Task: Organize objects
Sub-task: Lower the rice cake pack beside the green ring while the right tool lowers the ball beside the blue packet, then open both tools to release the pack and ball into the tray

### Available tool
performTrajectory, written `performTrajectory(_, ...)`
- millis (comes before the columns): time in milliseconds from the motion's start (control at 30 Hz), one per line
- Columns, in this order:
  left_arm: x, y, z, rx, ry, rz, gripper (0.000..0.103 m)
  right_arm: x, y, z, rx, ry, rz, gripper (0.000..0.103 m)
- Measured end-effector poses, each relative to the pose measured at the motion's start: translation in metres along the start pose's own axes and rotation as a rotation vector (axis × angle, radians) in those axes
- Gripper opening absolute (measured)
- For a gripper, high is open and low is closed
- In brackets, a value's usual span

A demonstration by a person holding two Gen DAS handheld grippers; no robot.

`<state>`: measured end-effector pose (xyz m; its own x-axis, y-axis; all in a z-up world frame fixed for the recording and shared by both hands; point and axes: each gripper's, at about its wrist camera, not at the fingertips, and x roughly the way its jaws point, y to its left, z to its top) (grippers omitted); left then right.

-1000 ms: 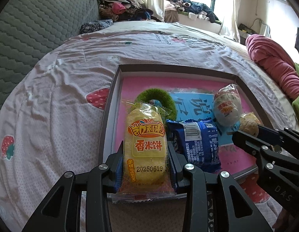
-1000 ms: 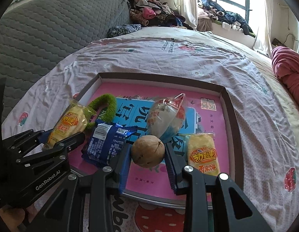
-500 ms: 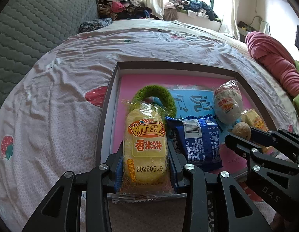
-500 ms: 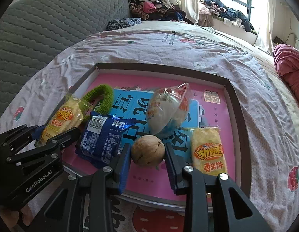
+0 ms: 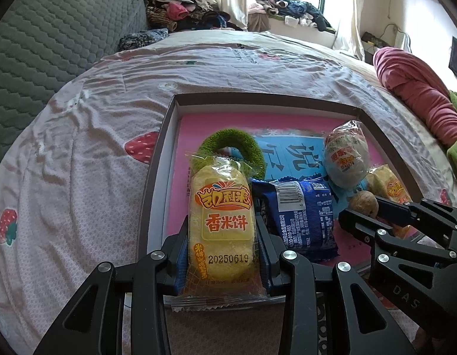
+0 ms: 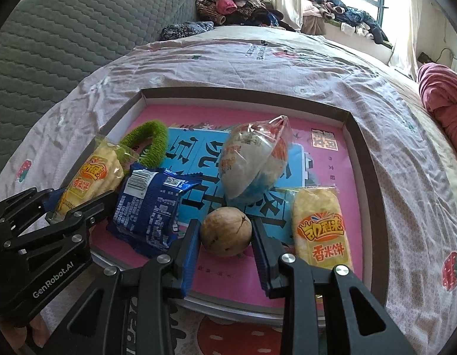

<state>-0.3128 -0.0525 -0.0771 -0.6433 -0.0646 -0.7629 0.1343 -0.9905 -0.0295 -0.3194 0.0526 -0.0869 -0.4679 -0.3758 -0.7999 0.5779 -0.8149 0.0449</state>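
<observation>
I'm still carrying both loads deeper over the tray (image 6: 367, 159): left gripper (image 5: 221, 251) clamped on the rice cake (image 5: 221, 222), right gripper (image 6: 225, 238) clamped on the walnut (image 6: 225, 232), each between its jaws, drop-off nearing.

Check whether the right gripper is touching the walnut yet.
Touching. In the right wrist view, the right gripper has both blue pads pressed against the sides of the walnut, no gap visible.

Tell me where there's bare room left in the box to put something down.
Free: the pink strip along the far wall of the box, beyond the green ring and clear-wrapped snack. Crowded: the near half, around the blue packet, walnut and both rice crackers.
</observation>
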Motion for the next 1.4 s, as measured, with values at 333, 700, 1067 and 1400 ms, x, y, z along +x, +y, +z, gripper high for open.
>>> performTrajectory(333, 0.001, 0.001, -0.001, -0.001, -0.003, 0.001, 0.04, 0.006, -0.002, -0.001, 0.005, 0.017, -0.003, 0.035)
performTrajectory(700, 0.003, 0.003, 0.0, -0.011, 0.002, 0.031, 0.061, 0.008, -0.004, -0.002, 0.021, 0.022, 0.014, 0.041)
performTrajectory(1067, -0.007, 0.008, 0.003, -0.025, -0.02, 0.045, 0.078, -0.003, -0.005, 0.002, 0.031, 0.009, 0.013, 0.066)
performTrajectory(1400, -0.022, 0.012, 0.007, -0.049, -0.059, 0.031, 0.083, -0.026, -0.013, 0.007, 0.061, -0.048, -0.009, 0.078)
